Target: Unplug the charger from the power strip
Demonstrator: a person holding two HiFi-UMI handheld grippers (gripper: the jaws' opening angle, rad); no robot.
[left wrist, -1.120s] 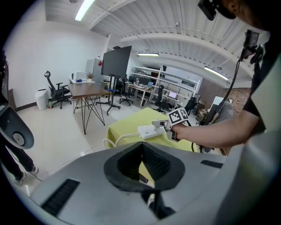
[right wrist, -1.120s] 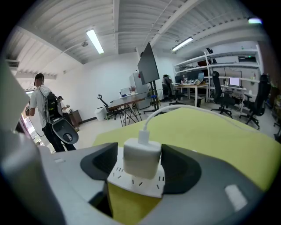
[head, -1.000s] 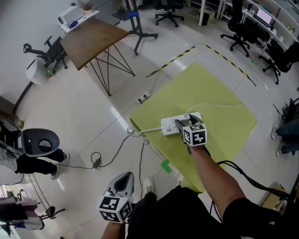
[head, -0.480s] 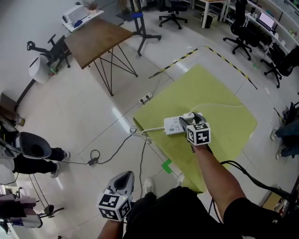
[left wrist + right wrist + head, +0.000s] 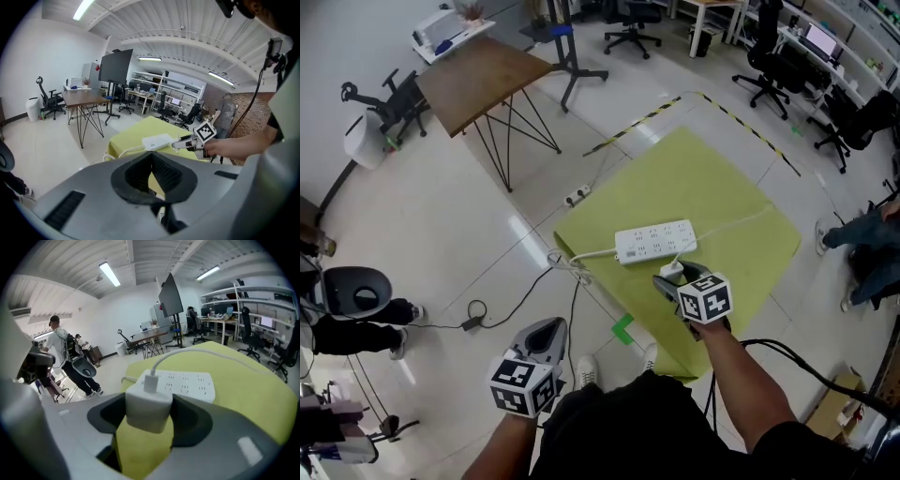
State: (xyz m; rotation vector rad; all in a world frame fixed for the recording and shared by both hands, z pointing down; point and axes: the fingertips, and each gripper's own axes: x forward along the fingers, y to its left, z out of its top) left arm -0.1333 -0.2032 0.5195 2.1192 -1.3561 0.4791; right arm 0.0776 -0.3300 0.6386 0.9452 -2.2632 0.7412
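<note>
Right gripper view, right tool (image 5: pixel 149 414) clamping charger (image 5: pixel 146 404) clear of power strip (image 5: pixel 190 386), prongs hidden, left tool (image 5: pixel 151 158) closed

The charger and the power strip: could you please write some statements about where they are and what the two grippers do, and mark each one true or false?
1. The charger is plugged into the power strip. False: it is out of the strip and apart from it.
2. The right gripper is closed on the charger. True.
3. The power strip lies on the yellow table. True.
4. The left gripper presses on the power strip. False: it is over the floor, away from the table, with nothing between its jaws.
5. A white cable is attached to the charger. True.
</note>
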